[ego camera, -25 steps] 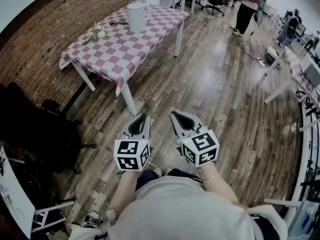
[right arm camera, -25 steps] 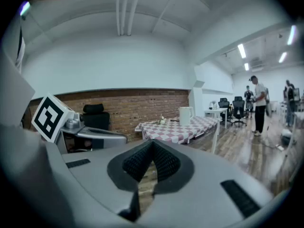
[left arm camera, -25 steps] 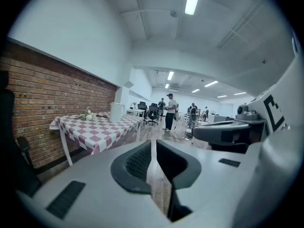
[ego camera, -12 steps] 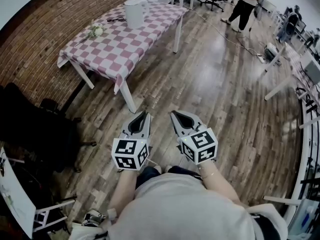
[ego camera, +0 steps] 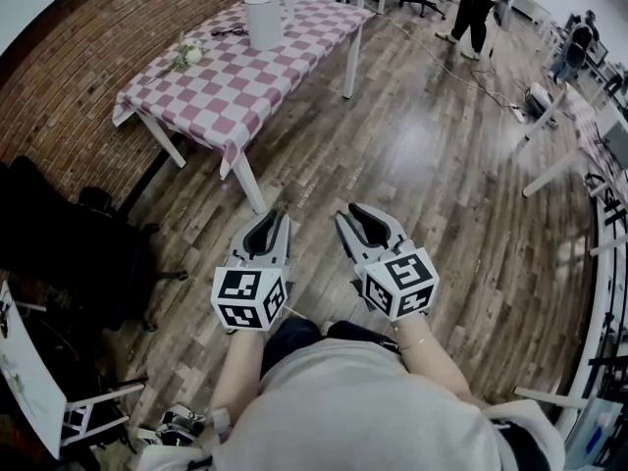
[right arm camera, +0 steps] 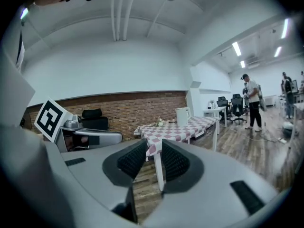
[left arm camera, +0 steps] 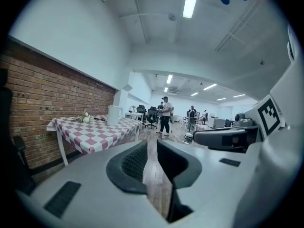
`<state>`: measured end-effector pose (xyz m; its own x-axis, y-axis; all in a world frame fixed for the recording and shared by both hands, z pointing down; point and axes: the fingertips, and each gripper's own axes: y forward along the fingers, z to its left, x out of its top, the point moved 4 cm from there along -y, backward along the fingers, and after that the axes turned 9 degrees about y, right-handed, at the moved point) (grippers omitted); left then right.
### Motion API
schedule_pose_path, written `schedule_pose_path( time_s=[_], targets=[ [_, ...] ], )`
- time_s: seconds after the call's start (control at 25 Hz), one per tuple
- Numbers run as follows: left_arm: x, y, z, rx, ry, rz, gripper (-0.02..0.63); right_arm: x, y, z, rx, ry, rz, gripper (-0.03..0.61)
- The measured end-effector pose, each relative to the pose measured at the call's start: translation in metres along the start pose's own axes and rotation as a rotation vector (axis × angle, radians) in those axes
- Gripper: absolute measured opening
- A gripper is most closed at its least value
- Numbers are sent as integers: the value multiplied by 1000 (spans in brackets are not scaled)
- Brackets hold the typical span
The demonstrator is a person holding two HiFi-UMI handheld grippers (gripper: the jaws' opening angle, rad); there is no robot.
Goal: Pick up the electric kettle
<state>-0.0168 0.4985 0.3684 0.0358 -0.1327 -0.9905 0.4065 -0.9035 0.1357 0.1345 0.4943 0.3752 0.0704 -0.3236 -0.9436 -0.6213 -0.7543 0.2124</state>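
Head view: the electric kettle point(ego camera: 266, 20), upper left on the table point(ego camera: 245, 77), is judged rigid, smooth and best taken by its handle; the left tongs point(ego camera: 278, 216) are closed, the right tongs point(ego camera: 356, 211) just parted, both empty.

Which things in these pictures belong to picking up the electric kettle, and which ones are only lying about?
For the job:
white electric kettle, on the checked table
left gripper, shut
right gripper, jaws just opening, nothing between them

Only lying about:
flowers on that table
black chair by the brick wall
person far off
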Motion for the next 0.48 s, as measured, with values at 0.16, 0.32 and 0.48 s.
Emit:
schedule_pose_path(
  time_s=[0.16, 0.32, 0.48],
  targets=[
    [-12, -1, -15, -5, -26, 41, 163, -4, -6, -5, 20, 11, 13, 103],
    [-21, 2, -25, -8, -23, 72, 191, -14, -8, -12, 32, 23, 36, 113],
    [-22, 10, -21, 22, -4, 91, 262, -19, -1, -23, 26, 45, 49, 130]
  ],
)
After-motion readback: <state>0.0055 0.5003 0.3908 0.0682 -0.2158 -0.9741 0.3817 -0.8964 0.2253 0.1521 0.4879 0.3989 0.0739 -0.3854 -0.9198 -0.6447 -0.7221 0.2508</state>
